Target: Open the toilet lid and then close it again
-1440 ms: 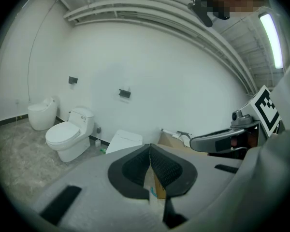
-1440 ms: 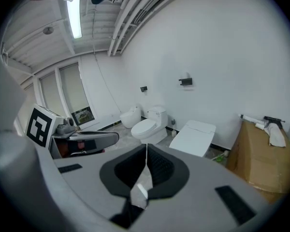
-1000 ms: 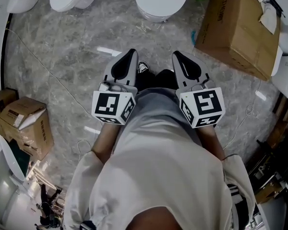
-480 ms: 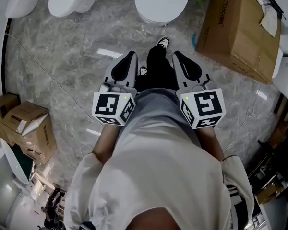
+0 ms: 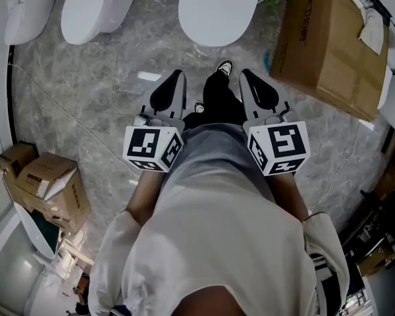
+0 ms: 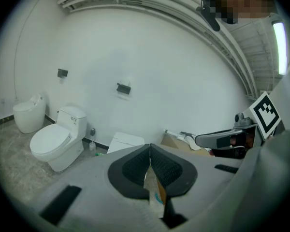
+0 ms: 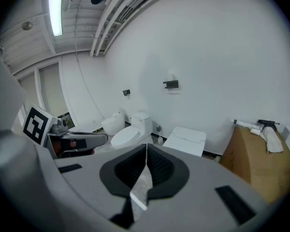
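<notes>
While left tongs (image 5: 178, 76) and right tongs (image 5: 247, 76) stay clenched, empty | toilet lid (image 5: 218, 8) nearer than before

- My left gripper (image 5: 177, 78): grey shell, black ribbed pads, black-and-white square markings.
- My right gripper (image 5: 246, 76): same colours.
- Toilet lid (image 5: 217, 5): plain white.
- Floor (image 5: 99, 78): grey marble, pale veining.
- Cardboard box (image 5: 322, 41): brown.
- My shirt (image 5: 210, 236): off-white.
</notes>
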`<state>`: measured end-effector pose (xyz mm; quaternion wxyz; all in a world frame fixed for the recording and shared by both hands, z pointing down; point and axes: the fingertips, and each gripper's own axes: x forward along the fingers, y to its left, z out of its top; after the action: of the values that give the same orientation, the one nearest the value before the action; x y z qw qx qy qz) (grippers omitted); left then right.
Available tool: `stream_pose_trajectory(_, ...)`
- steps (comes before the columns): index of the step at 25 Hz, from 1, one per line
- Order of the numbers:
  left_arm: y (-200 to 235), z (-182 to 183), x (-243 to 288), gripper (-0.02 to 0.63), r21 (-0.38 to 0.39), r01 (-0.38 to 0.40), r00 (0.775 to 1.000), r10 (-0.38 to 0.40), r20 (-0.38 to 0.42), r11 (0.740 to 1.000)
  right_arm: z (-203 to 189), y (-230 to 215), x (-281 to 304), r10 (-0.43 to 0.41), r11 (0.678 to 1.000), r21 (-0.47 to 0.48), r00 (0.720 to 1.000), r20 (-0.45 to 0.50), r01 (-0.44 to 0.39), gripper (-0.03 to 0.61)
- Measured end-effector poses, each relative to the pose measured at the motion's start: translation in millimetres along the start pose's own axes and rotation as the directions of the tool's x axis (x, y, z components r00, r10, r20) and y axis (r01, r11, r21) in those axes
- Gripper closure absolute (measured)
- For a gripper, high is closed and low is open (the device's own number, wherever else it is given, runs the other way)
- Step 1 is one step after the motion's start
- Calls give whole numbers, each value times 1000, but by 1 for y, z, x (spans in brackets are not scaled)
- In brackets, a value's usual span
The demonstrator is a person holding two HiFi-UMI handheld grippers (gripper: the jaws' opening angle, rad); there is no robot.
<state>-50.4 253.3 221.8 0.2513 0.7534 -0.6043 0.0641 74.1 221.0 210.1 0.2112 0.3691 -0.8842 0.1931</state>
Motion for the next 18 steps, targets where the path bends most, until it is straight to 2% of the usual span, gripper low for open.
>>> stream_pose_trajectory(9,12,29,92,606,8,30,997,-29,-71,1000,23,-47,61,47,997,59,997,-61,-43,566)
stream_pose_trajectory(18,21,29,151,606,12,27,989,-25,-148,1000,27,-95,96,67,994,100,991,-119,-55,566)
